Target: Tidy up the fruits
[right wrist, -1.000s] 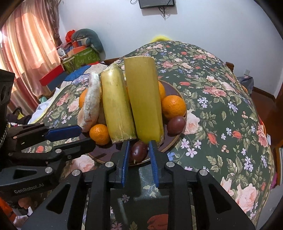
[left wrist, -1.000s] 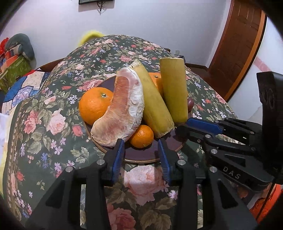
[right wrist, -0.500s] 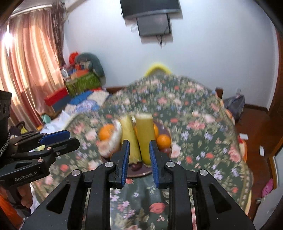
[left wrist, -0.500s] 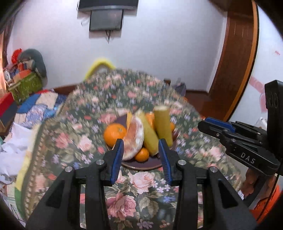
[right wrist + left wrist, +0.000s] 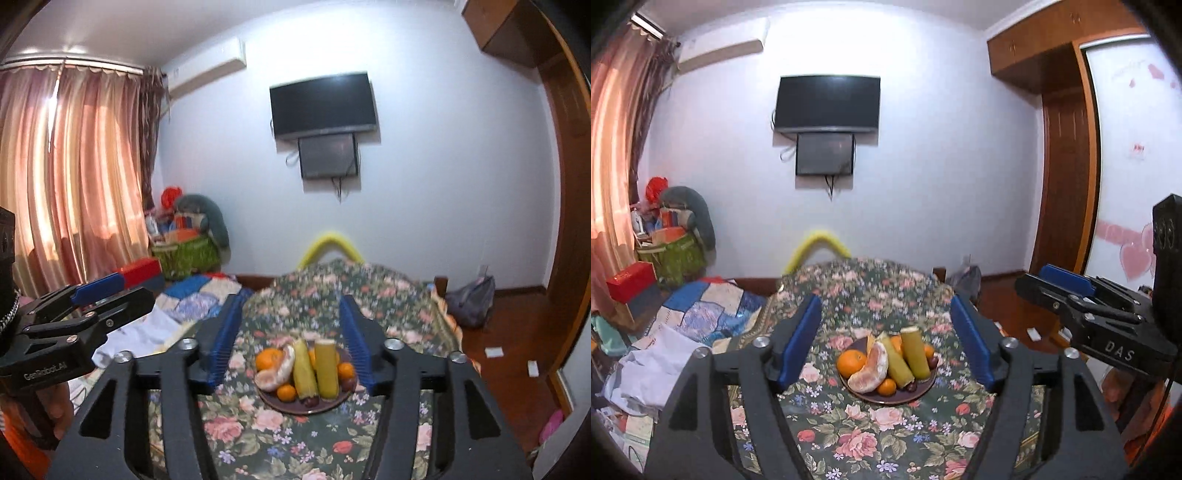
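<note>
So, looking at a round dark-brown plate (image 5: 886, 399) parked on a table under a dark green floral tablecloth (image 5: 857, 443), well out in front of both grippers. Piled with fruit: big round orange (image 5: 851, 363) at the left, pale peeled pomelo wedge (image 5: 871, 369) leaning against it, two yellow-green sugarcane sections (image 5: 915, 354) propped up side by side in the middle, small tangerine (image 5: 886, 386) at the near edge, dark purple passion fruit (image 5: 309, 401) tucked by the front rim. More orange fruit peeking out behind the canes, plus another dark round one on the right side.

Left gripper (image 5: 886, 343) with blue-padded black fingers spread wide, having just been opening, nothing between the jaws, plate only framed in the gap far beyond. Right gripper (image 5: 291, 336) same deal: jaws apart after just opening, empty, not touching any fruit. Each gripper also visible from the other camera, off to the side and up in the air.

Behind the table: white wall with a black flat TV (image 5: 827, 103) mounted, pink curtains (image 5: 74, 177) at the left, brown wooden door (image 5: 1067, 184) at the right, patchwork quilt (image 5: 701, 310) and clutter heaped beside the table.
</note>
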A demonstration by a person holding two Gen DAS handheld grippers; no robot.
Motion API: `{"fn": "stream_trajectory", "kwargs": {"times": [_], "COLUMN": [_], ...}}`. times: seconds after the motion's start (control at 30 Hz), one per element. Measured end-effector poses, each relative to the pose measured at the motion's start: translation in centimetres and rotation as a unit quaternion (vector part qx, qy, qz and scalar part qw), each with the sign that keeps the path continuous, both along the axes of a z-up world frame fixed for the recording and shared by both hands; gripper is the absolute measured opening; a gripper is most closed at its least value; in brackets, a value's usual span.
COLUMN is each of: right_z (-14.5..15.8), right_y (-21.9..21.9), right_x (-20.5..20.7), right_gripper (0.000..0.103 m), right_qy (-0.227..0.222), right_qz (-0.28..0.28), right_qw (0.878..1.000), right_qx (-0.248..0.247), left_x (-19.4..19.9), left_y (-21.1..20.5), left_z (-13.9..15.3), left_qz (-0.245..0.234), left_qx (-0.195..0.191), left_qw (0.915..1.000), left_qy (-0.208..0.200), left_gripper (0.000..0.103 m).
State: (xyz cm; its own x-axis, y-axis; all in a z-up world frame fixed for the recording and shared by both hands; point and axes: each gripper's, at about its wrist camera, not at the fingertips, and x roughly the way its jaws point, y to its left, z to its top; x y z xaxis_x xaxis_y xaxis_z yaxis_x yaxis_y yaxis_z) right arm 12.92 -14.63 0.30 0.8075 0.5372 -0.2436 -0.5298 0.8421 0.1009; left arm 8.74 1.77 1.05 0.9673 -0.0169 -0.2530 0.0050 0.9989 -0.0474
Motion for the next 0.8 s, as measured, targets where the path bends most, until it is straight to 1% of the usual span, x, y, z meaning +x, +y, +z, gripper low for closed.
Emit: {"fn": "stream_trajectory", "kwargs": {"times": [0.07,0.1,0.13,0.17,0.2,0.27,0.33,0.37,0.4,0.47,0.63,0.8], "right_z": [0.4,0.6,0.6,0.6,0.7,0.6,0.5,0.4,0.2,0.1,-0.2,-0.3], "right_y": [0.0,0.1,0.1,0.2,0.2,0.3,0.6,0.8,0.8,0.7,0.5,0.2], "right_x": [-0.6,-1.1,-1.1,-1.3,-1.5,-1.5,-1.4,-1.3,-1.5,-1.9,-2.8,-3.2], "right_gripper": [0.065,0.072,0.075,0.082,0.085,0.086,0.086,0.088,0.095,0.103,0.103,0.103], "right_qy": [-0.010,-0.018,-0.022,-0.029,-0.034,-0.040,-0.041,-0.040,-0.040,-0.044,-0.059,-0.057], "right_qz": [-0.004,-0.009,-0.013,-0.019,-0.024,-0.030,-0.028,-0.028,-0.030,-0.036,-0.048,-0.049], "right_qw": [1.000,1.000,1.000,0.999,0.999,0.999,0.999,0.999,0.999,0.998,0.997,0.997], "right_qx": [0.004,0.004,0.003,0.004,0.005,0.003,-0.003,-0.005,-0.006,-0.004,-0.009,-0.007], "left_x": [-0.8,-1.2,-1.4,-1.7,-1.9,-2.3,-2.6,-2.7,-2.7,-2.9,-3.2,-3.3], "left_y": [0.0,0.1,0.2,0.2,0.1,0.1,-0.1,-0.2,-0.2,-0.3,-0.4,-0.3], "left_z": [0.4,0.7,0.8,0.8,0.8,0.9,0.8,0.7,0.6,0.6,0.4,0.4], "left_qz": [0.003,0.006,0.008,0.010,0.011,0.013,0.016,0.016,0.015,0.014,0.014,0.014], "left_qx": [-0.003,-0.003,-0.003,-0.003,-0.004,-0.002,0.001,0.001,0.001,0.001,0.000,-0.006], "left_qw": [1.0000,0.9999,0.9998,0.9997,0.9997,0.9996,0.9996,0.9996,0.9996,0.9997,0.9997,0.9997], "left_qy": [-0.009,-0.014,-0.017,-0.021,-0.023,-0.025,-0.025,-0.025,-0.024,-0.022,-0.020,-0.020], "left_gripper": [0.083,0.086,0.091,0.092,0.095,0.099,0.101,0.101,0.101,0.101,0.102,0.103]}}
